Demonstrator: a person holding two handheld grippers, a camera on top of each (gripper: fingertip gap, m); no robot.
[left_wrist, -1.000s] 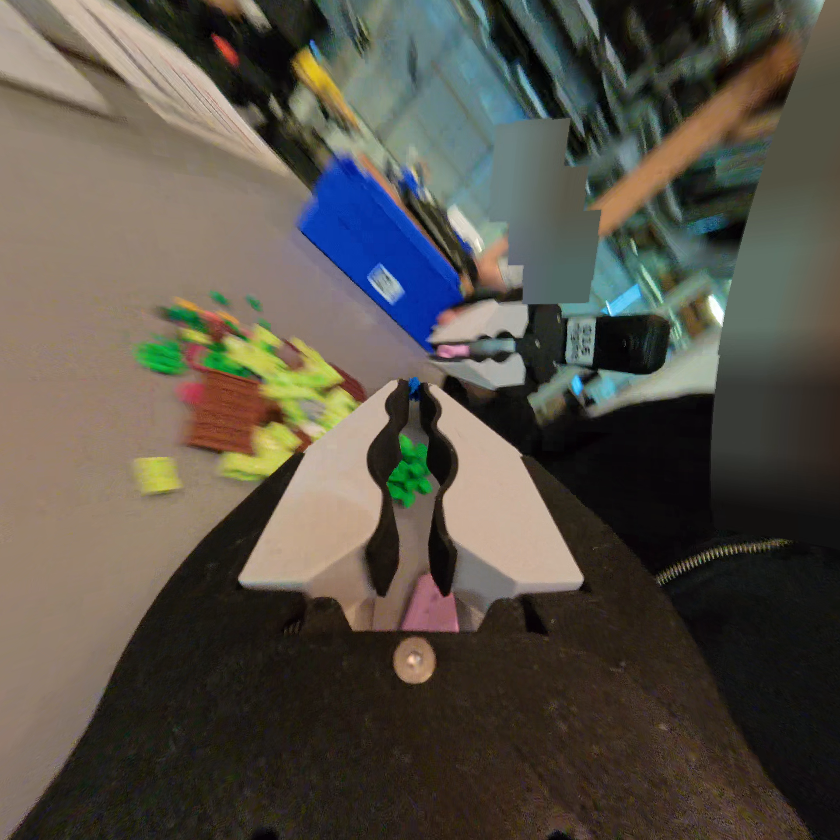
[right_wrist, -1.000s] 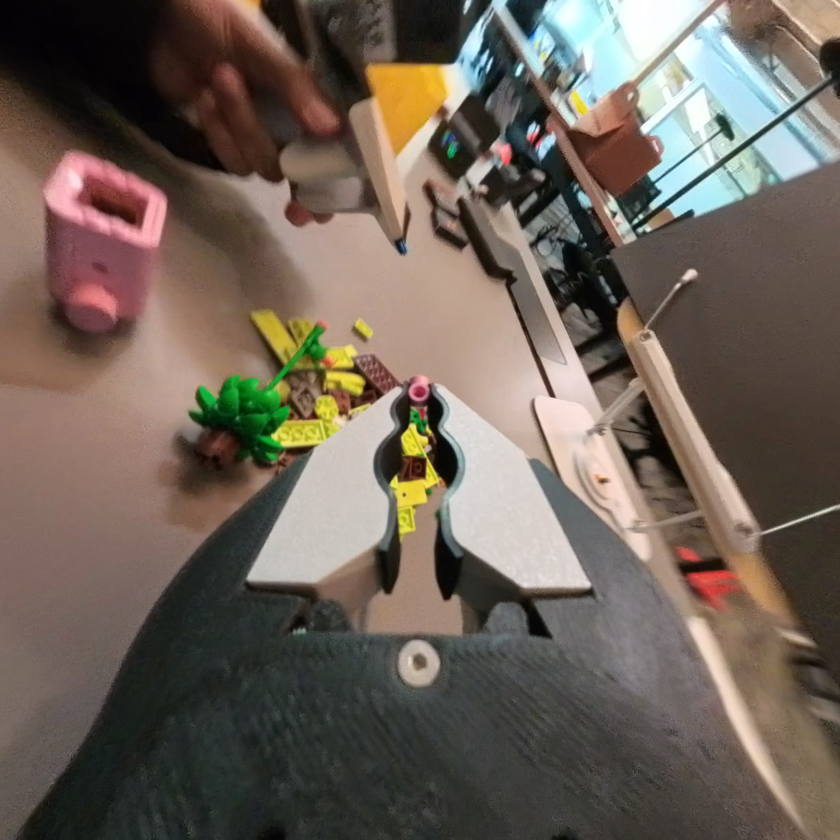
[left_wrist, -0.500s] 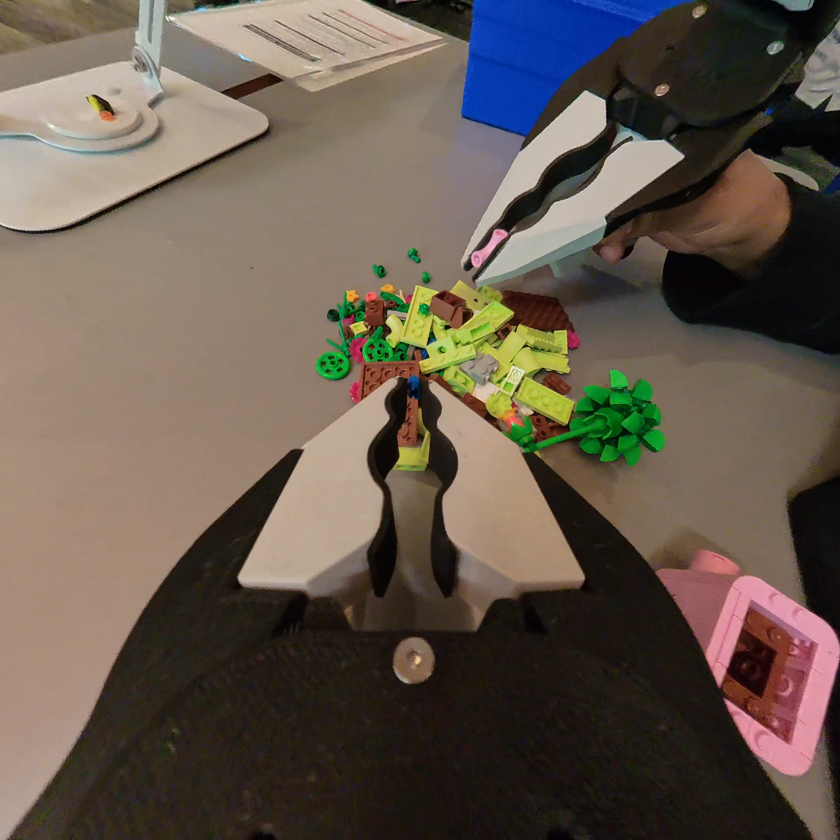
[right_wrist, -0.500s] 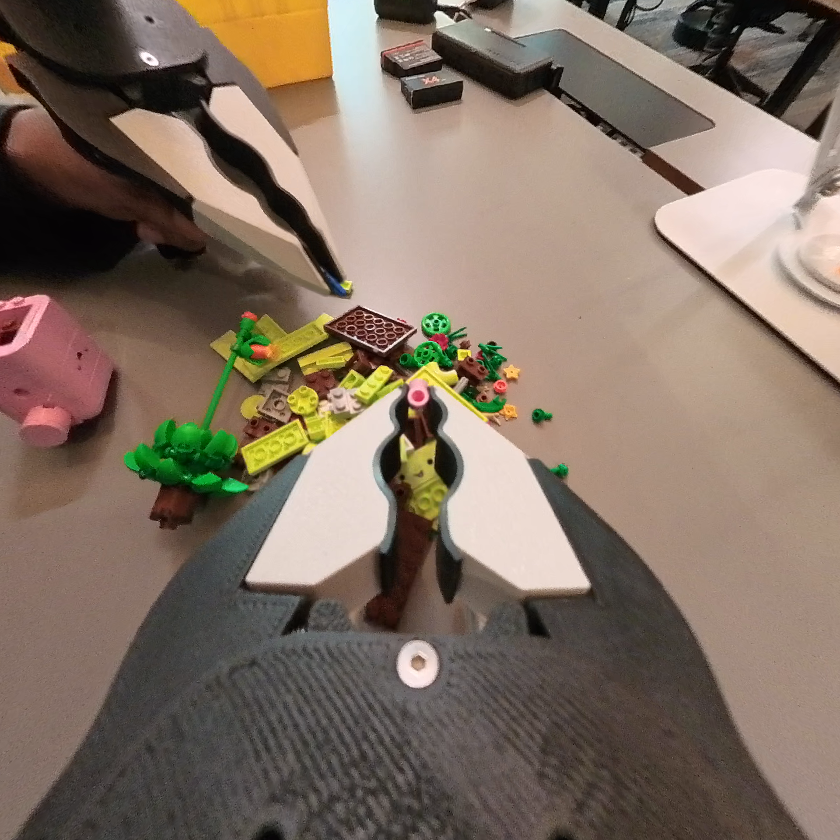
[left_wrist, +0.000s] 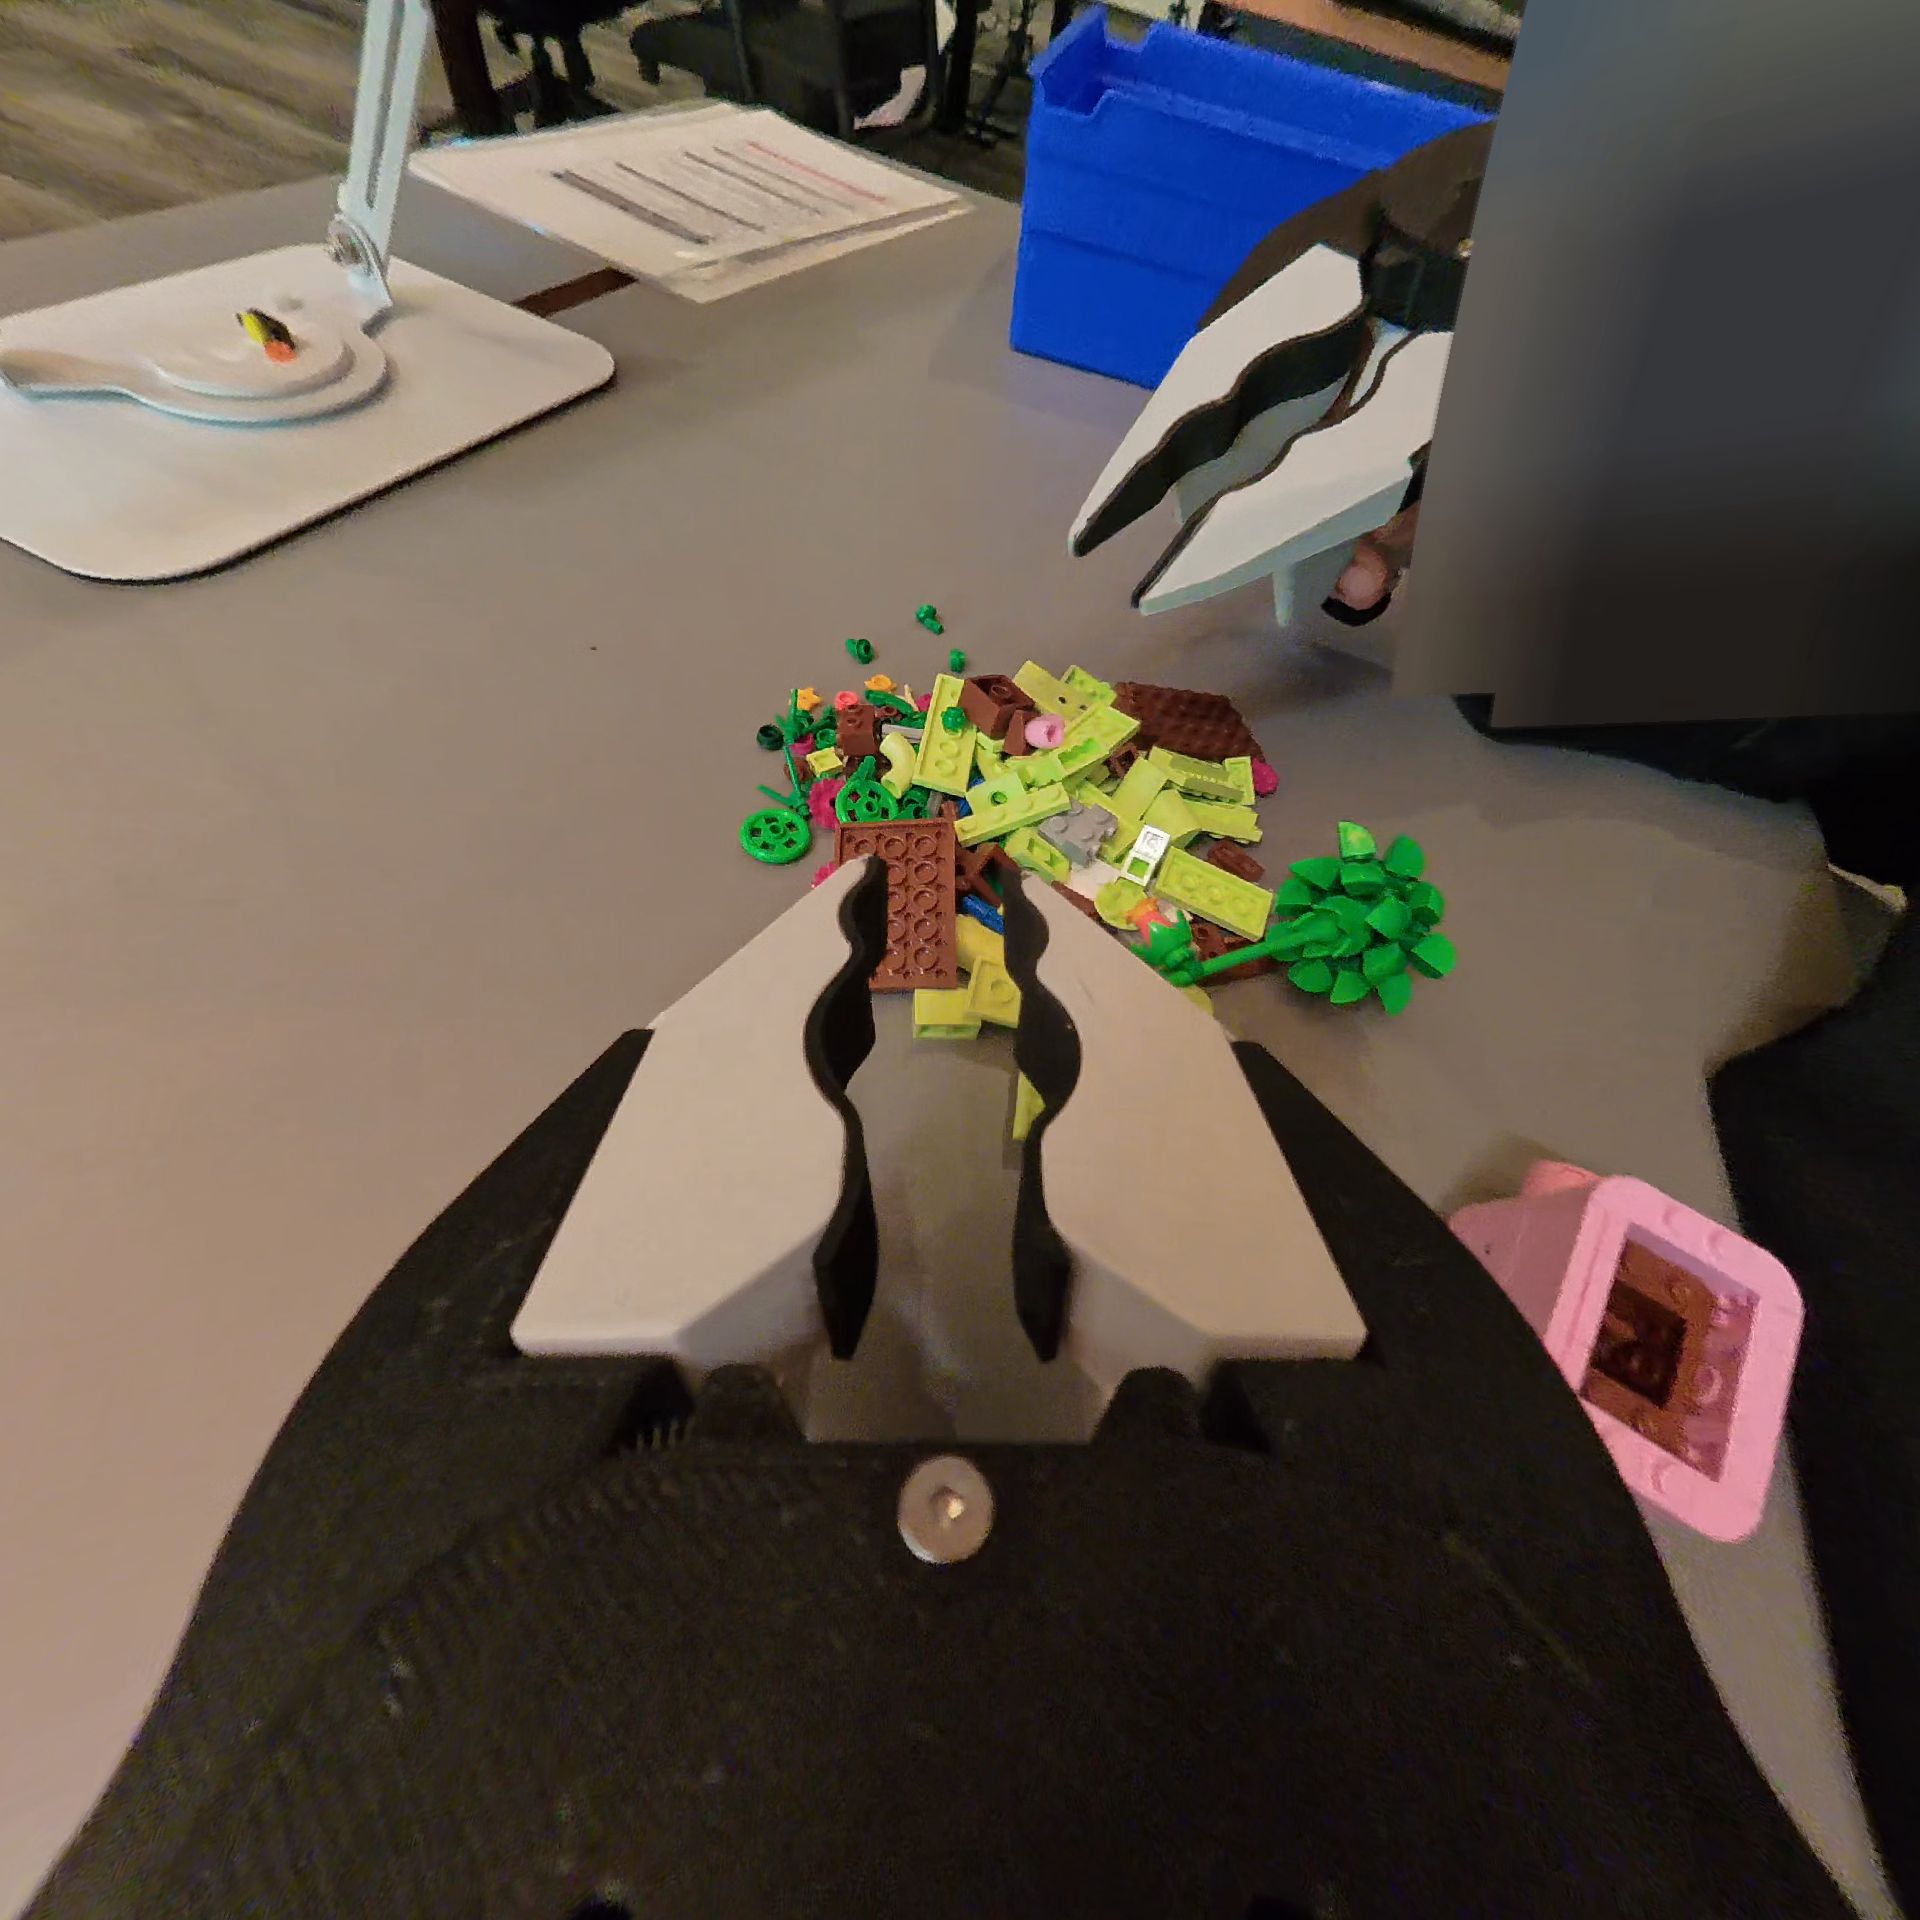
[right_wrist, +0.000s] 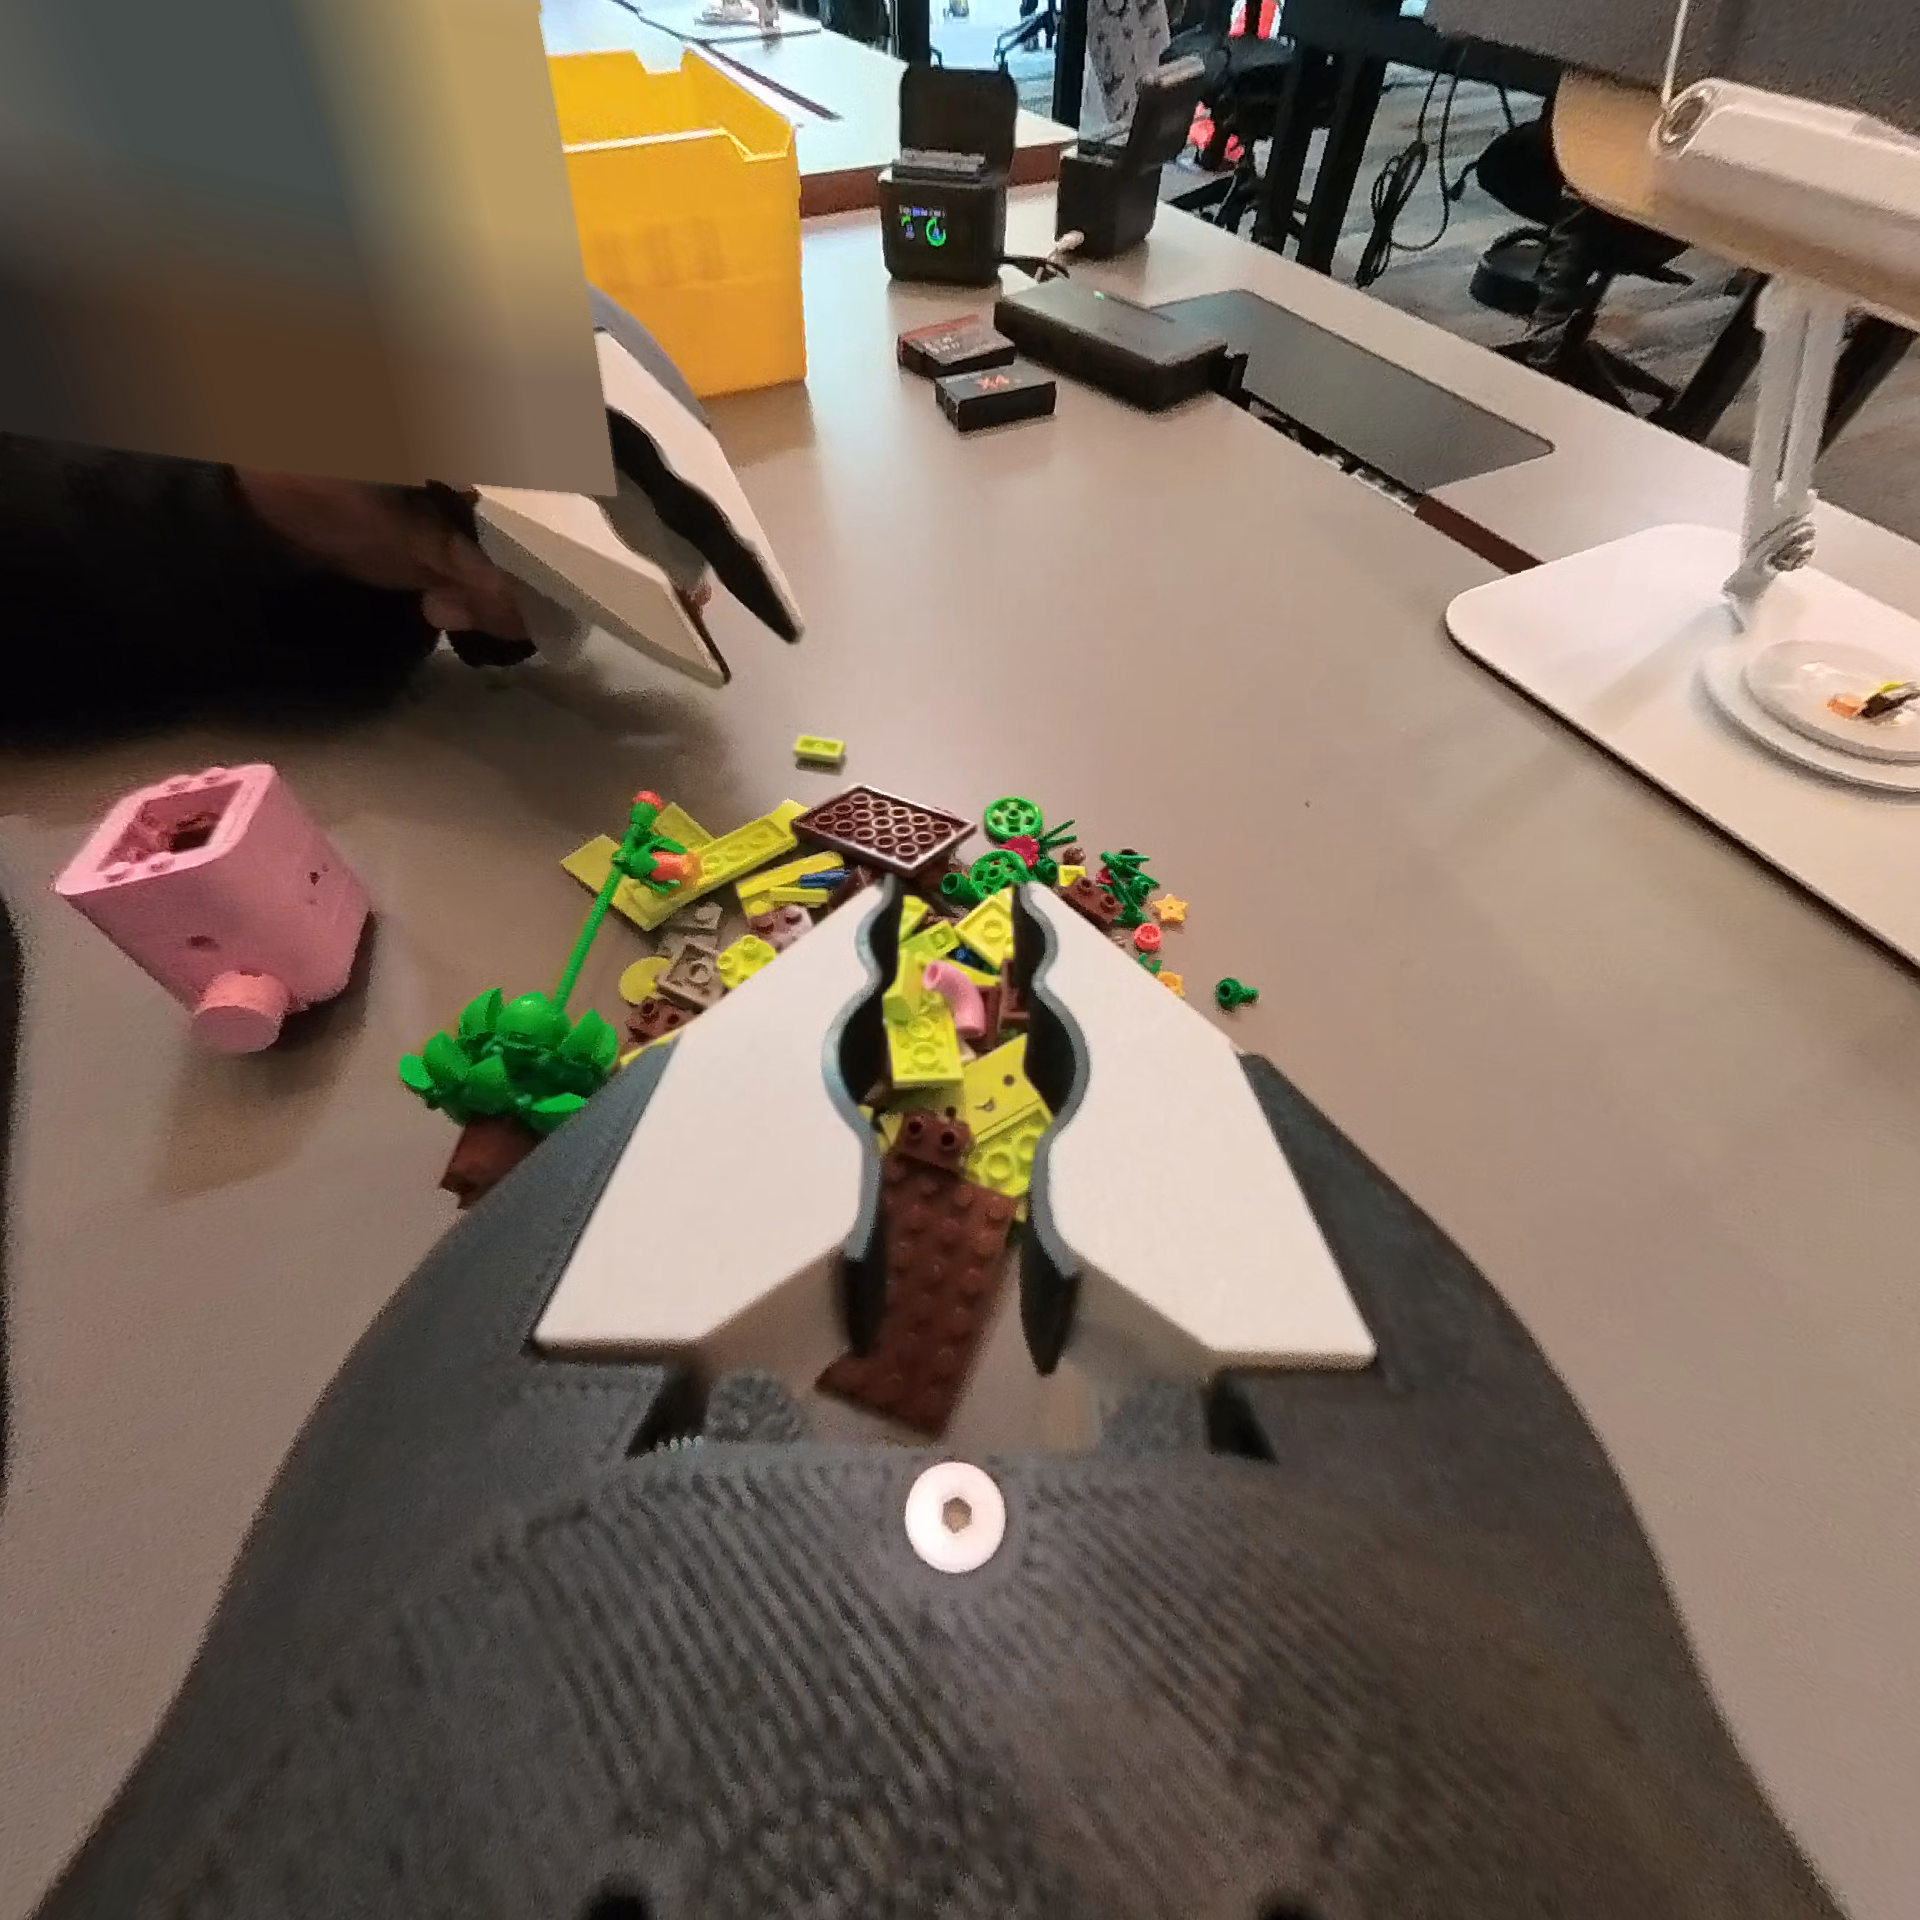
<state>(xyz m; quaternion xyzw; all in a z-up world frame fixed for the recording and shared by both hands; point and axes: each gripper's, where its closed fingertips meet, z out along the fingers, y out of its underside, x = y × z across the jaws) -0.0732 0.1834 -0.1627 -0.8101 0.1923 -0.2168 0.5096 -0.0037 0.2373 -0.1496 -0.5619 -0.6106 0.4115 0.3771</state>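
A pile of small lime, brown and green bricks (left_wrist: 1049, 810) lies on the grey table (left_wrist: 416, 831). My left gripper (left_wrist: 935, 878) is open and empty, its tips just above a brown studded plate (left_wrist: 914, 904) at the pile's near edge. My right gripper (right_wrist: 956, 891) is open and empty over the pile (right_wrist: 935, 1039), above a small pink curved piece (right_wrist: 951, 982). Each gripper shows in the other's view, open: the right (left_wrist: 1112, 575), the left (right_wrist: 753, 655). A green leafy plant (left_wrist: 1361, 925) and a pink hollow block (left_wrist: 1652, 1340) lie beside the pile.
A blue bin (left_wrist: 1164, 229), papers (left_wrist: 686, 197) and a white lamp base (left_wrist: 260, 416) stand beyond the pile. In the right wrist view a yellow bin (right_wrist: 686, 218) and black devices (right_wrist: 1112, 332) sit at the back. A person's dark sleeve (right_wrist: 156, 582) rests left. The right tips stand about 5 centimetres off the small pink curved piece (right_wrist: 951, 982). My left wrist view (left_wrist: 1048, 727) looks at it from another angle. From either gripper's tips it is about 9 centimetres to the green leafy plant (left_wrist: 1361, 925).
Both grippers came down from tilted, raised poses to the pile and opened. The left let go of a small blue piece, the right a pink piece, which now lies on the pile.
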